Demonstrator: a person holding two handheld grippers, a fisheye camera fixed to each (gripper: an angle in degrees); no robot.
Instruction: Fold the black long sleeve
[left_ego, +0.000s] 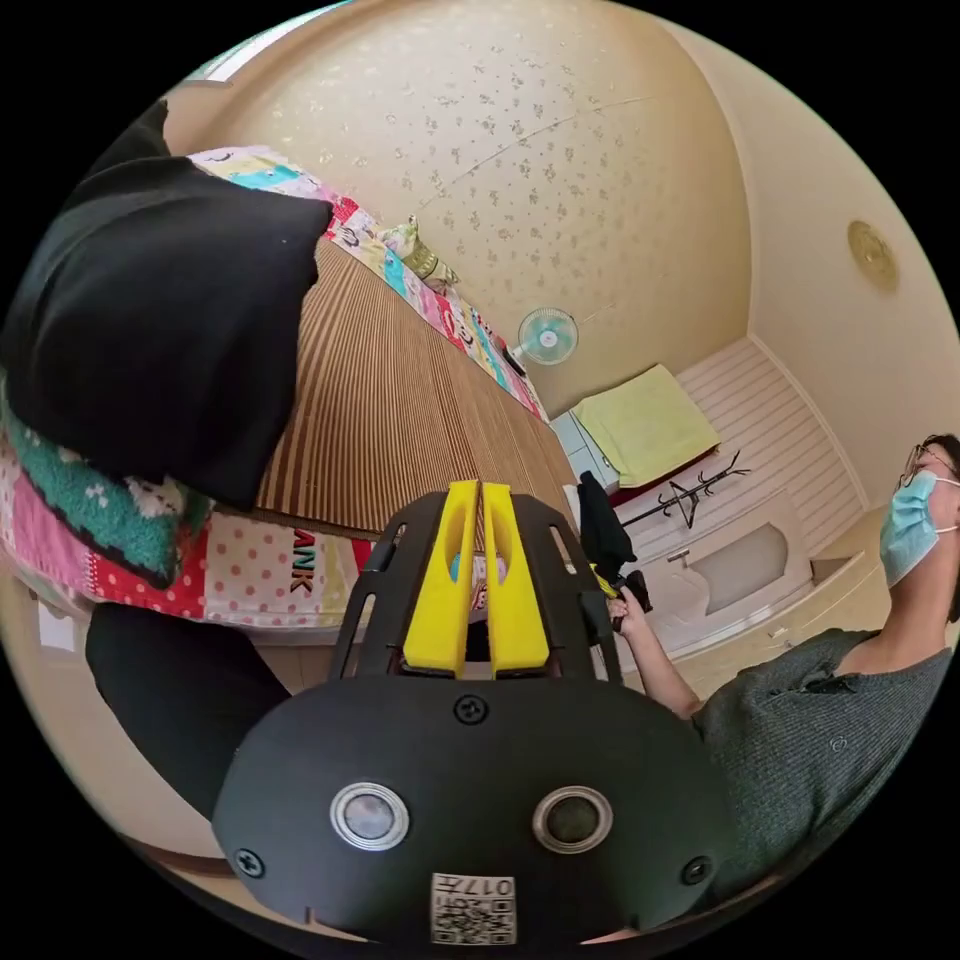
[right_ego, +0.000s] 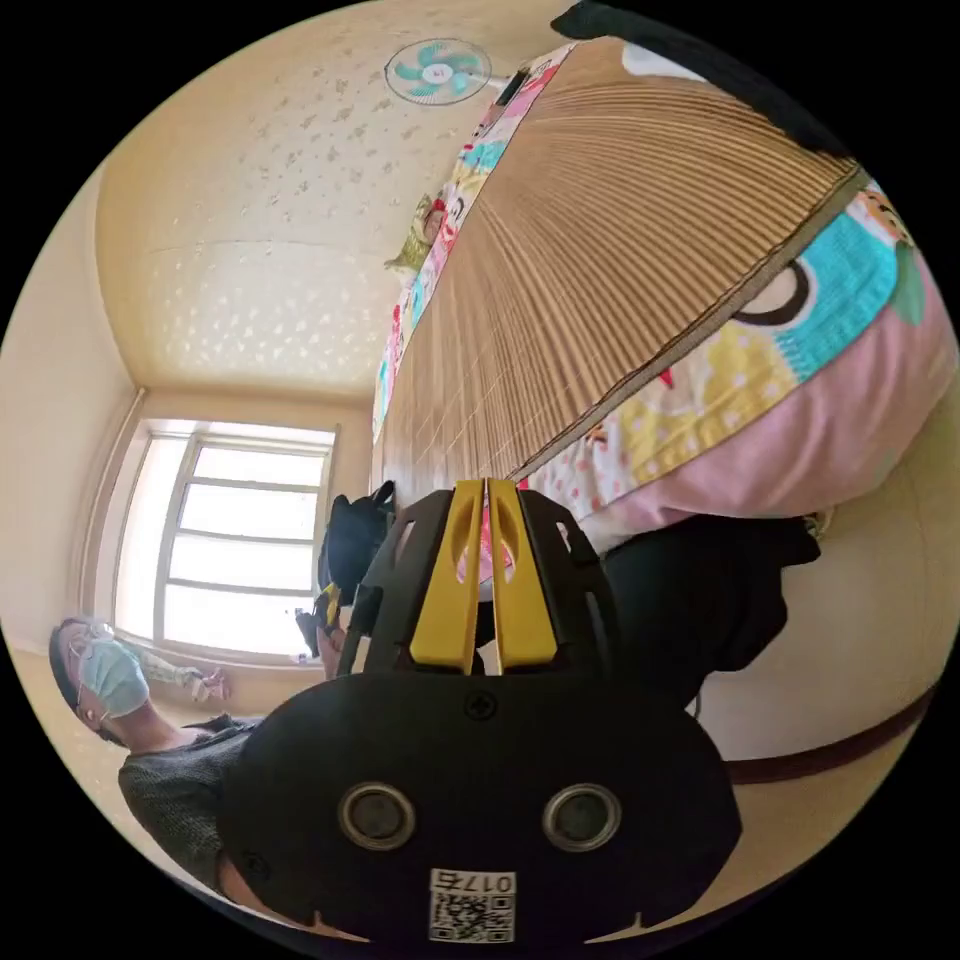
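Observation:
The black long sleeve lies bunched on the bed's near corner, over a colourful blanket. More black cloth hangs below the bed's edge and runs behind my left gripper. Its yellow jaws are pressed together, and no cloth shows between the tips. In the right gripper view, black cloth hangs under the pink sheet beside my right gripper, which is also shut with bare tips. Each view catches the other gripper in the person's hand, with a dark shape above it.
A brown striped mat covers the bed, edged by a patterned sheet. A masked person stands close by. A wall fan, a coat stand and a window are further off.

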